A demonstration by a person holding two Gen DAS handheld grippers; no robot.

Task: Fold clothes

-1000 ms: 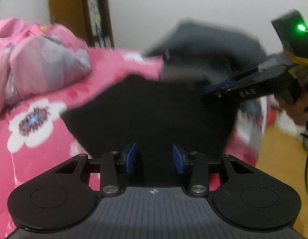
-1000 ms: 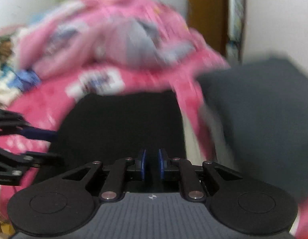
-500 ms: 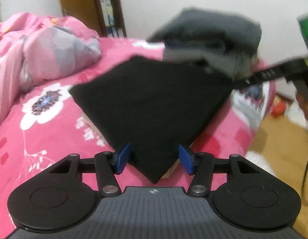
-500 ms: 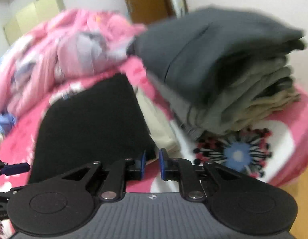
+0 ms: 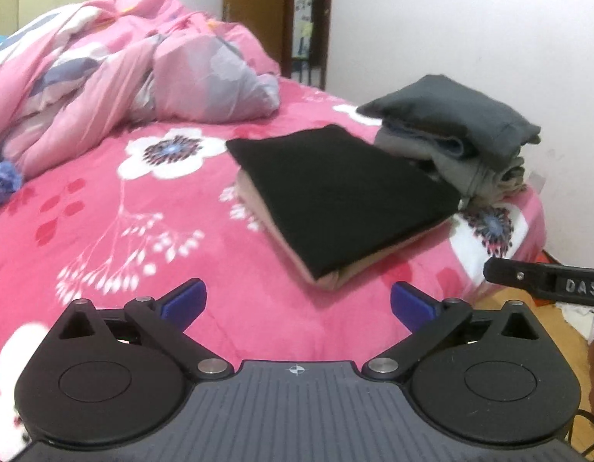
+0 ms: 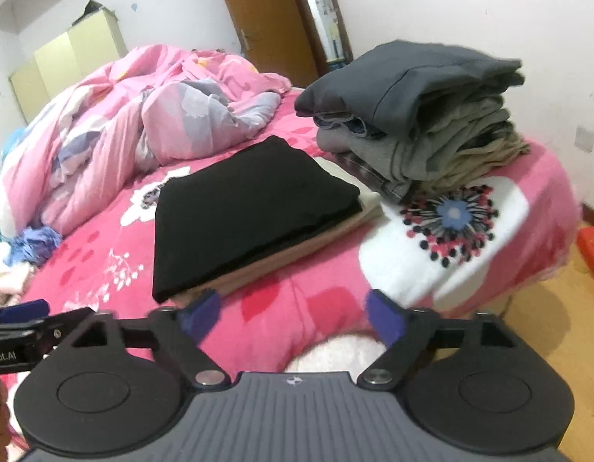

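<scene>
Left gripper jaws opening, empty, right gripper likewise

My right gripper enters the left view only as one black finger, the rest cut off at the frame edge. The beige garment is mostly hidden under the black folded one. The lower layers of the pile can't be told apart. The blue pads on my right gripper are motion-blurred.

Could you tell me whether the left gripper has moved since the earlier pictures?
Yes. The left gripper has backed away from the black garment, which lay between its fingers earlier; now only the bedspread shows between its opening jaws.
</scene>
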